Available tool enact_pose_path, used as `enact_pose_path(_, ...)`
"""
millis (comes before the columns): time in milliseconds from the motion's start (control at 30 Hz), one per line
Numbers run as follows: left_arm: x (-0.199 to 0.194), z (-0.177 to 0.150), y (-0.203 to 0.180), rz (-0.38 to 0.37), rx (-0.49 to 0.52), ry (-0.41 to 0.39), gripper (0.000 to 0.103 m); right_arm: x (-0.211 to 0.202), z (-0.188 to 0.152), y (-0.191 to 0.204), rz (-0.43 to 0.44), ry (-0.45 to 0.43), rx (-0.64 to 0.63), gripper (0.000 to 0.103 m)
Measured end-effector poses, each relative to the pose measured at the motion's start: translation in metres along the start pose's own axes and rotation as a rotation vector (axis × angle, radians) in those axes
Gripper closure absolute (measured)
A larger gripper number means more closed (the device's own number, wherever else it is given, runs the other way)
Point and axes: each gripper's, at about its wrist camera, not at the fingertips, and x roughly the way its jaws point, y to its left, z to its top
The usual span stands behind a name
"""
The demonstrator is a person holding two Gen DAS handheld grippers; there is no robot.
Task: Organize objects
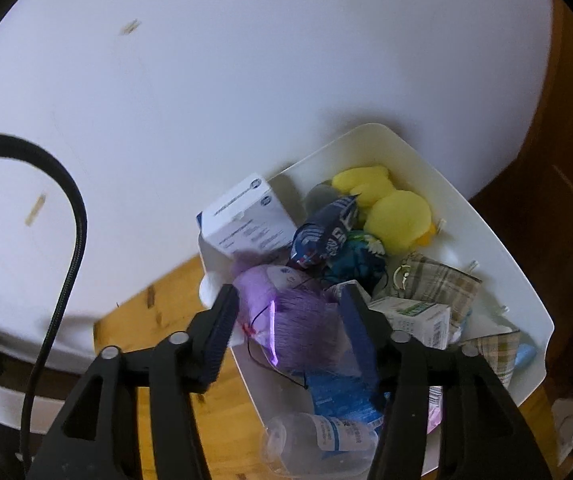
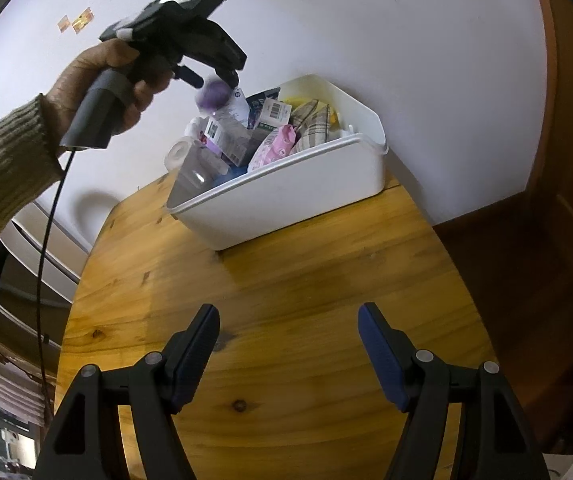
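Observation:
My left gripper (image 1: 290,304) is shut on a purple fluffy pompom in a clear wrapper (image 1: 298,320) and holds it above the left end of a white bin (image 1: 486,224). The bin is full of small things: a yellow plush duck (image 1: 390,208), a white box (image 1: 242,216), a dark blue packet (image 1: 322,236), plaid pouches (image 1: 438,280) and a clear bottle (image 1: 322,436). In the right wrist view the left gripper (image 2: 216,80) holds the pompom (image 2: 214,94) over the bin (image 2: 286,196). My right gripper (image 2: 288,336) is open and empty, low over the wooden table (image 2: 286,288).
The bin stands at the back of the round wooden table against a white wall (image 2: 366,20). A black cable (image 2: 44,248) hangs from the left gripper. A wooden door (image 2: 566,160) is to the right. White furniture (image 2: 46,240) is at the left, beyond the table edge.

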Motion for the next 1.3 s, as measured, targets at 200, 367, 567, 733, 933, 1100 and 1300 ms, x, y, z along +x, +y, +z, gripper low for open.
enact_pose_path(200, -0.013, -0.009, 0.020, -0.047, -0.074, -0.004, 0.029, -0.005, 0.000, 0.004, -0.003, -0.012, -0.004, 0.030)
enact_pose_path(367, -0.029, -0.021, 0.032, -0.076, -0.098, -0.003, 0.029, -0.011, 0.000, 0.013, 0.001, -0.023, -0.028, 0.030)
enact_pose_path(567, -0.062, -0.044, 0.045, -0.101, -0.100, -0.034, 0.029, -0.022, -0.002, 0.028, 0.008, -0.040, -0.065, 0.030)
enact_pose_path(733, -0.100, -0.068, 0.063, -0.129, -0.115, -0.072, 0.029, -0.036, -0.006, 0.045, 0.013, -0.066, -0.104, 0.030)
enact_pose_path(933, -0.144, -0.106, 0.088, -0.157, -0.131, -0.106, 0.029, -0.053, -0.013, 0.069, 0.014, -0.093, -0.159, 0.030)
enact_pose_path(1100, -0.178, -0.142, 0.105, -0.174, -0.143, -0.130, 0.029, -0.069, -0.014, 0.086, 0.014, -0.117, -0.197, 0.030)
enact_pose_path(1300, -0.223, -0.192, 0.134, -0.176, -0.240, -0.168, 0.029, -0.101, 0.003, 0.100, 0.034, -0.163, -0.208, 0.030)
